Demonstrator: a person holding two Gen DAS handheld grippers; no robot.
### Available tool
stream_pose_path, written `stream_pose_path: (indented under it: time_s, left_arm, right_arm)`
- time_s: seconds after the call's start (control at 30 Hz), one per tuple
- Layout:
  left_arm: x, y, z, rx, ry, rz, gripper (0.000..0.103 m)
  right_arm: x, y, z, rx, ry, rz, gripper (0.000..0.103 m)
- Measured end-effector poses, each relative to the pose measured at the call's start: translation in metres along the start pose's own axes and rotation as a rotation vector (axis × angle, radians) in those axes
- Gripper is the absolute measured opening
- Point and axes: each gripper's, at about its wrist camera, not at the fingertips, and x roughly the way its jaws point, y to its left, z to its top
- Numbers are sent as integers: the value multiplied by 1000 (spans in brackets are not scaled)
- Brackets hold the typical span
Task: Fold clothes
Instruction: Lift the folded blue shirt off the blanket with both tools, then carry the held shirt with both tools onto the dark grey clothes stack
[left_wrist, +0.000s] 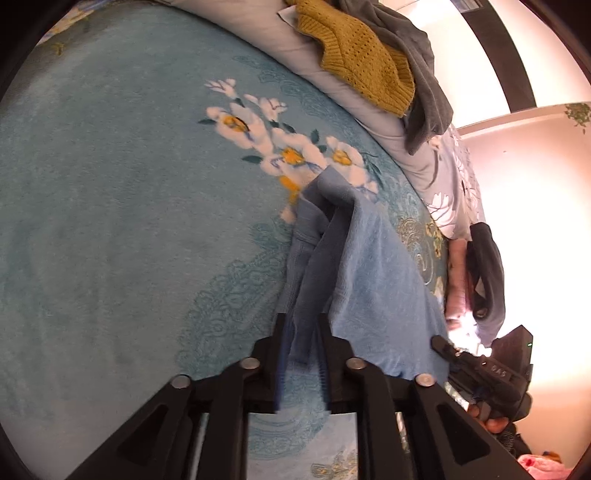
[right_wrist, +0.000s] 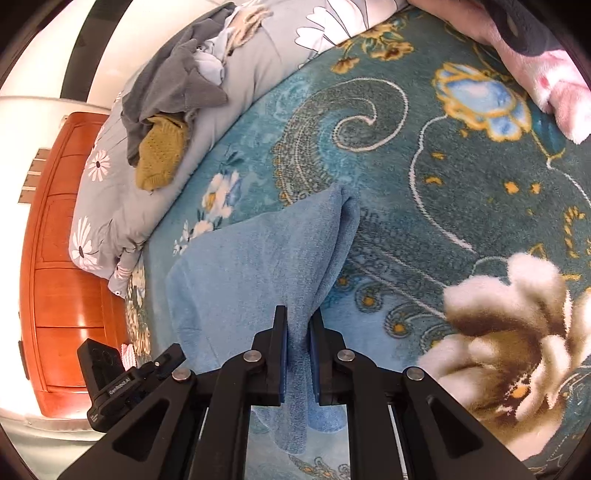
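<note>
Left wrist view: a light blue cloth (left_wrist: 369, 280) is pinched between the closed jaws of the left gripper (left_wrist: 301, 332). It hangs down over a teal flowered blanket (left_wrist: 110, 221) on the bed. Seen from the right wrist, the same cloth (right_wrist: 251, 266) is clamped in the right gripper (right_wrist: 297, 325) as well. A mustard knit top (left_wrist: 362, 62) and a grey garment (left_wrist: 417, 74) are piled on a grey quilt (right_wrist: 236, 96) nearby.

- Blue cloth (left_wrist: 373, 280): lower end hidden behind gripper frame, bottom centre.
- Pink fabric (right_wrist: 554, 85): cut off at upper right edge.
- Small label on other gripper (right_wrist: 110, 387), lower left: too small to read.
</note>
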Motion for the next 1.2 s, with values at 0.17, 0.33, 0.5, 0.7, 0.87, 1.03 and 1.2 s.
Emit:
stream_pose_path:
  time_s: [0.17, 0.33, 0.5, 0.7, 0.87, 1.03, 1.2]
  left_arm:
    - [20, 7, 12, -52, 28, -54, 62]
    - [41, 20, 20, -128, 50, -112, 66]
    - [47, 28, 23, -163, 44, -190, 65]
    - [54, 20, 18, -112, 61, -181, 45]
    - [47, 8, 11, -87, 39, -159, 21]
    - [34, -7, 4, -61, -1, -157, 15]
    - [21, -23, -2, -35, -40, -155, 14]
  right_arm:
    - [4, -7, 2, 18, 12, 2, 10]
    - [9, -11, 5, 29, 26, -4, 10]
    - [14, -15, 7, 39, 40, -10, 10]
    - [10, -12, 9, 40, 34, -7, 10]
    - [5, -8, 11, 37, 24, -2, 10]
    - [-3, -3, 14, 30, 12, 9, 10]
    - [-32, 12, 25, -31, -19, 35, 10]
